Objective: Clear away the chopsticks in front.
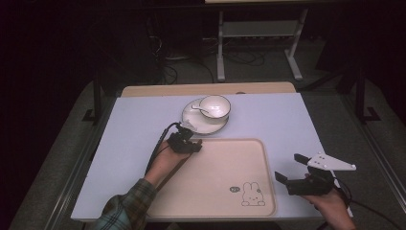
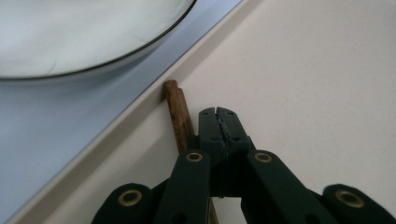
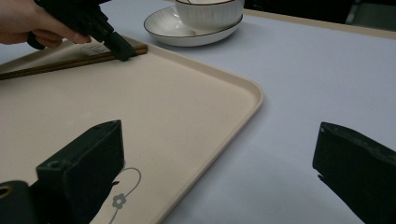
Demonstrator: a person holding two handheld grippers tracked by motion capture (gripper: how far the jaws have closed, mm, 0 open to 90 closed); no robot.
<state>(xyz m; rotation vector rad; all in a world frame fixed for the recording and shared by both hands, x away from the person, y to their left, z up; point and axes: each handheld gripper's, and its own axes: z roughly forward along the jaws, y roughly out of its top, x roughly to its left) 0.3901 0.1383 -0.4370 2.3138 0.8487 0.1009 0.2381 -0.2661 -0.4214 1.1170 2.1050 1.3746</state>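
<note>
On the tray [image 2: 303, 70], the left tool [image 2: 218, 122] rests closed beside chopsticks [image 2: 180, 116].

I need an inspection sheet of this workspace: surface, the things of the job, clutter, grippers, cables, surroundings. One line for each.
Surface: pale table, wooden strip along its far edge.
Job's things: beige tray with rabbit print; brown chopsticks lying along the tray's left rim; bowl with spoon on a plate beyond the tray.
Clutter: nothing seen.
Grippers: left gripper jaws closed, beside the chopsticks' end; right gripper jaws wide apart, at the tray's right edge.
Cables: one trails from each gripper; more on the floor.
Surroundings: dark room, white stand behind.
</note>
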